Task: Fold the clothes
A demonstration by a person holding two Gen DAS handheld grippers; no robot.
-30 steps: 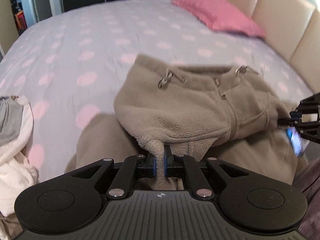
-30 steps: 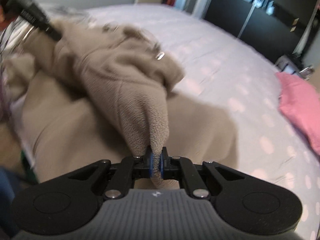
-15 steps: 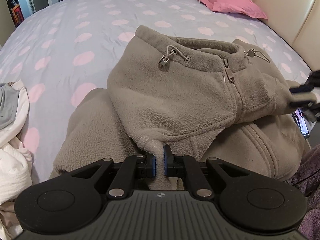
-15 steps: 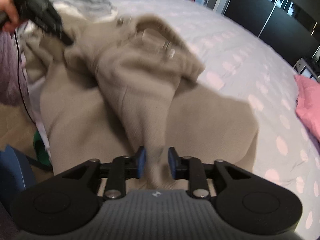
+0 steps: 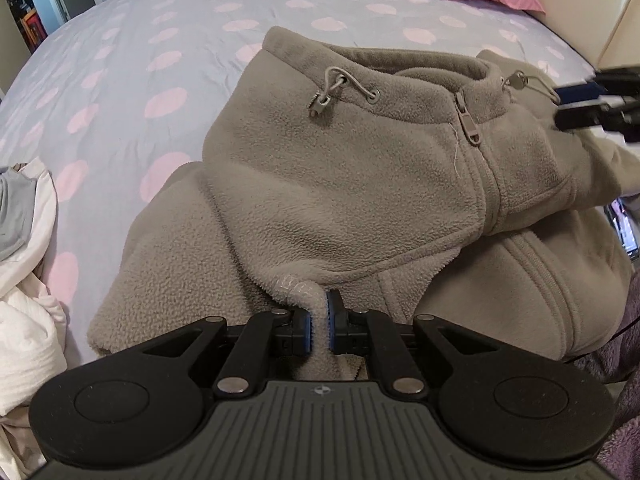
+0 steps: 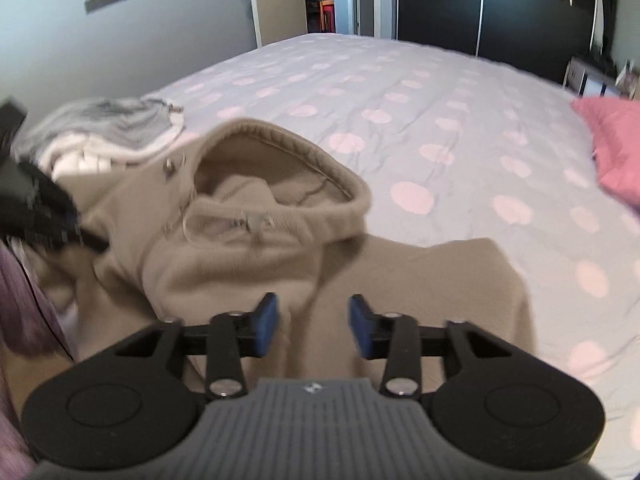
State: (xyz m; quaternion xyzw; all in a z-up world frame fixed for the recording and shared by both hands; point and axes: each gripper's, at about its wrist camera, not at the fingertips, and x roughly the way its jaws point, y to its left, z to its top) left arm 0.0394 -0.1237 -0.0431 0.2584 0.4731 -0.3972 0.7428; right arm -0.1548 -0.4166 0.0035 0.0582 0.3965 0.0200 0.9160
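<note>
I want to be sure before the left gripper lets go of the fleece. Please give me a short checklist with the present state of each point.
1. Left gripper pinched on an edge of the beige fleece zip jacket: ok, fabric sits between the pads.
2. Right gripper free of fabric: ok, its jaws are opening with nothing between them.
3. Upper half folded over the lower half: ok, collar and zip lie on top.
4. Fold lying flat: not ok, the collar stands up and the layers are bunched.
5. Jacket fully on the grey bedcover with pink dots: cannot tell, its near edge is hidden.
6. White and grey clothes pile apart from the jacket: ok.
</note>
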